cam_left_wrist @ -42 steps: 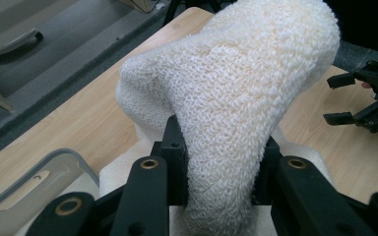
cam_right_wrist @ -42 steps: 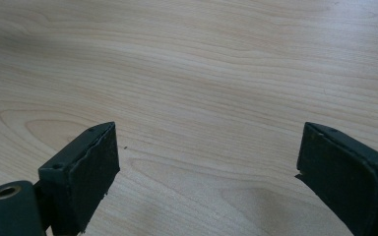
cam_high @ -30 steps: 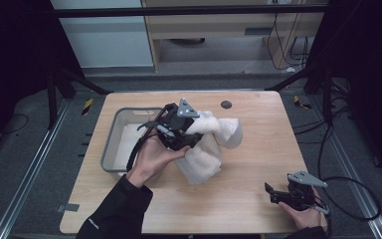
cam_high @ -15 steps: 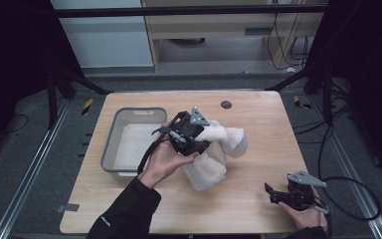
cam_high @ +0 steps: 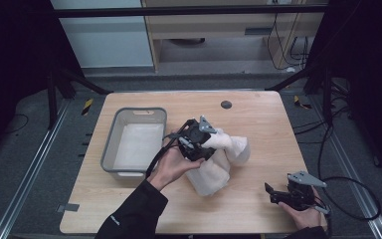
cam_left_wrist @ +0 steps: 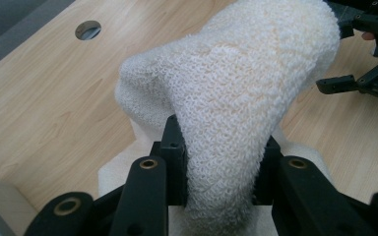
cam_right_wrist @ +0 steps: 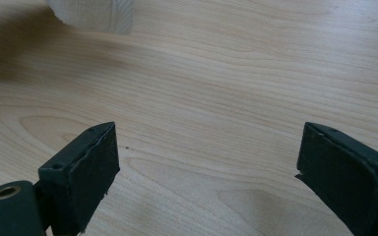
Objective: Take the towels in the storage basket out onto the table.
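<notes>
The left gripper (cam_high: 214,144), clenched on the white towel (cam_high: 224,159) at mid-table right of the grey bin (cam_high: 110,144), seems mid-placement, so letting go likely comes next, while the right gripper (cam_high: 278,195) waits released, near right.

On the desk (cam_high: 258,114), the bin (cam_high: 110,144) sat toward the left side, with a folded cloth (cam_high: 139,147) lying flat in it. Just right of the bin, near the desk's middle, the left tongs (cam_high: 214,144) were clamped on a towel (cam_high: 229,147), whose lower part rested on the desk before them. A round hole (cam_high: 226,104) lay behind the towel, near the far edge. The right tongs (cam_high: 273,193) sat at the near right corner, well apart from the towel, jaws spread over bare wood.
</notes>
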Available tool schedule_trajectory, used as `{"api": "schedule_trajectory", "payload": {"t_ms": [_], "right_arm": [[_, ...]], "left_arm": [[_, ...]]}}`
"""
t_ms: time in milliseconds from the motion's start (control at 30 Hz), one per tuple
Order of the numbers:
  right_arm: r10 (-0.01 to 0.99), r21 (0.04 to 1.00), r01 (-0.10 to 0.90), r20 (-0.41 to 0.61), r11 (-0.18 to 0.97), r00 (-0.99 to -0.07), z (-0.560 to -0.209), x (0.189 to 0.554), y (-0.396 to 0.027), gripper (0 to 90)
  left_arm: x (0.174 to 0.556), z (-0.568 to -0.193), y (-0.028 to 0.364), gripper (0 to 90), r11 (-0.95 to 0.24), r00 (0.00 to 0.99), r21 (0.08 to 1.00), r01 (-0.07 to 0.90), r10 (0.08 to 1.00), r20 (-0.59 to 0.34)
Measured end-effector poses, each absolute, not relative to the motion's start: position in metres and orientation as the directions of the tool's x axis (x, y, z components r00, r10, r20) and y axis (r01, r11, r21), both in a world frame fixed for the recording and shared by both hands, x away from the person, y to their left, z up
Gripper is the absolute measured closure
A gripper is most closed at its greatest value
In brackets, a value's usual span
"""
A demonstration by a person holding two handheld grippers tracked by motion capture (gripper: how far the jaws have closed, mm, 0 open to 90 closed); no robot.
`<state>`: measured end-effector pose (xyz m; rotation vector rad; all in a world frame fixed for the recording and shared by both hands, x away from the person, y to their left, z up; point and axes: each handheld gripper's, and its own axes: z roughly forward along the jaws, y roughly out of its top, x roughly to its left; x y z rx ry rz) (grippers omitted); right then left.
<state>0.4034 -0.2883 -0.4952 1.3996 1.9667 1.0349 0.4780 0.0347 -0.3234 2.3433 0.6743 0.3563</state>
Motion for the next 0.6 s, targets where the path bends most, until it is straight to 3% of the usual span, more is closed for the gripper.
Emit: {"api": "schedule_trajectory", "payload": {"t_ms": [600], "right_arm": [[0.940,0.813,0.550,0.014,0.188,-0.342,-0.496,0.404,-0.288,8.8]], "left_arm": [[0.485,-0.361,0.028,66.5,-0.646,0.833,0.651,0.399,0.552,0.037]]}}
